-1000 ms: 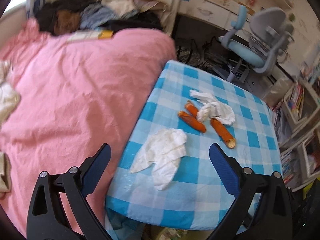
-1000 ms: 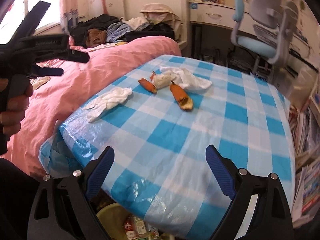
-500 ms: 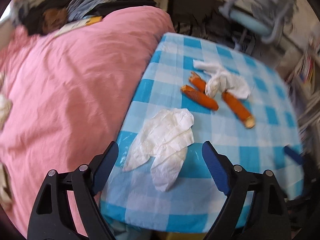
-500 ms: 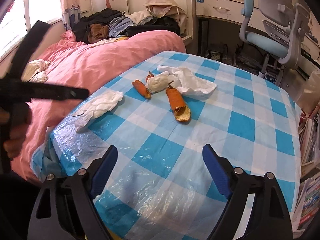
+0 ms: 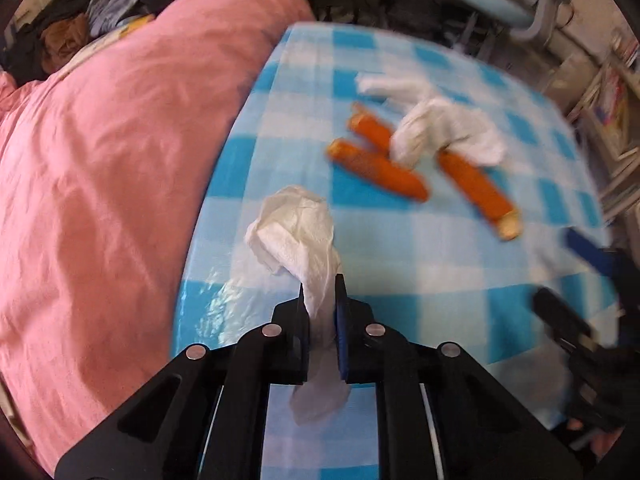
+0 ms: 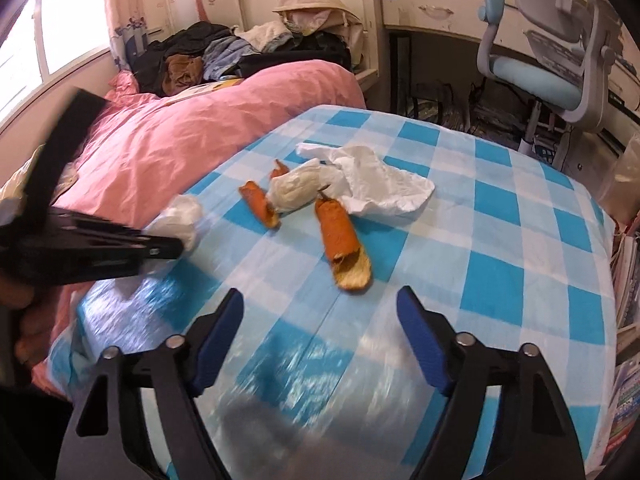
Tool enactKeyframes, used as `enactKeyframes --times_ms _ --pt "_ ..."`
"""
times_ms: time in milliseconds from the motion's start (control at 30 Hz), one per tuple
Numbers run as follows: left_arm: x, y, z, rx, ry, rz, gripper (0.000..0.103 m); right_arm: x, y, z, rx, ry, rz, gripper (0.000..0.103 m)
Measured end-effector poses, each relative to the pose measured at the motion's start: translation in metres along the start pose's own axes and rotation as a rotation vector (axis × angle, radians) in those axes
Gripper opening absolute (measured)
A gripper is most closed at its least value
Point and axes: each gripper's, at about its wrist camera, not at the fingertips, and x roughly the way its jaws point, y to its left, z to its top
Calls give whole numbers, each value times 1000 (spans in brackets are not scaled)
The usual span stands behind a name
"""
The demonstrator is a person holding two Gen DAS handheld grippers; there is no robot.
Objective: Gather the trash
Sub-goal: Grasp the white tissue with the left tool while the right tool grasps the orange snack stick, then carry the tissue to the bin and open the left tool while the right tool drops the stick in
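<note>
Left wrist: left gripper [image 5: 323, 300] pinches crumpled tissue [image 5: 298, 236], its length along the fingers.

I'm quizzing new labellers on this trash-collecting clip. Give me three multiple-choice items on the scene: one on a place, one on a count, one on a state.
1. Where do the orange peels lie?
A. on the bed
B. on the checked tablecloth
C. on the chair

2. How many peel pieces does the left wrist view show?
A. one
B. three
C. five

3. The left gripper is:
A. shut on a tissue
B. open over a peel
C. shut on nothing

Answers: 1 B, the peels rest on blue-and-white squares; 2 B, three orange strips show; 3 A, white tissue sits pinched between the jaws.
</note>
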Motion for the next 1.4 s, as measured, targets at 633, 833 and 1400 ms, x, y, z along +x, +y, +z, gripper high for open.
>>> enactKeyframes --times_ms 633,833,1400 --pt "-55 -17 20 -24 -254 -200 10 43 -6 19 -14 78 -22 19" --pt "-66 -14 12 -39 -274 -231 10 1 5 8 -3 45 46 17" --pt "-95 -64 -115 81 -174 -215 10 -106 78 -126 -119 188 218 18"
